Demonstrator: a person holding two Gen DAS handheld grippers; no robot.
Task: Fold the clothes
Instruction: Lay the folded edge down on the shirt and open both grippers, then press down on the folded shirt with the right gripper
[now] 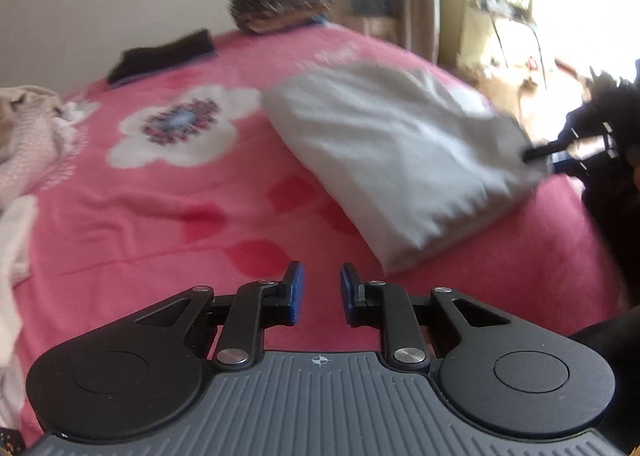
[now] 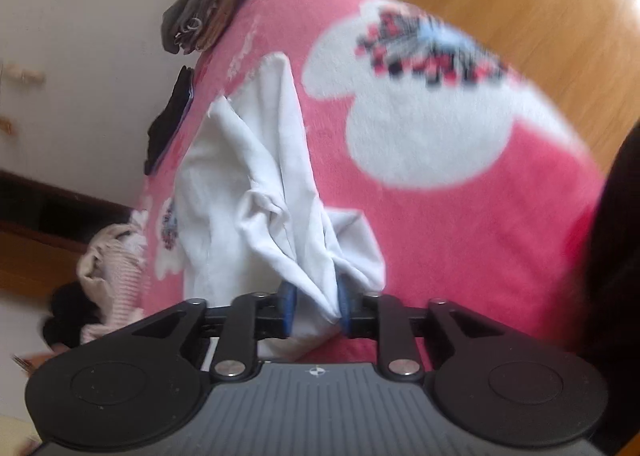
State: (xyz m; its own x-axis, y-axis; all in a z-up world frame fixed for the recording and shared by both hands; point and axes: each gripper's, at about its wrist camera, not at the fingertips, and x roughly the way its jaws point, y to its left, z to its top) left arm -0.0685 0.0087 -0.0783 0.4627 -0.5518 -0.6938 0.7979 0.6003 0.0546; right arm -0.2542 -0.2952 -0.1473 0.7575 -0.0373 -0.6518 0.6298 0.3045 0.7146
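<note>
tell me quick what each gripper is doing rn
Left gripper: open, holding nothing.
Right gripper: shut on the white garment.

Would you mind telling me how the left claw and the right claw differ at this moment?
The left claw is open and holds nothing; the right claw is shut on the white garment. The left claw hovers above bare pink blanket, beside the garment, whereas cloth bunches between the right claw's pads. Both have blue pads on black arms.
</note>
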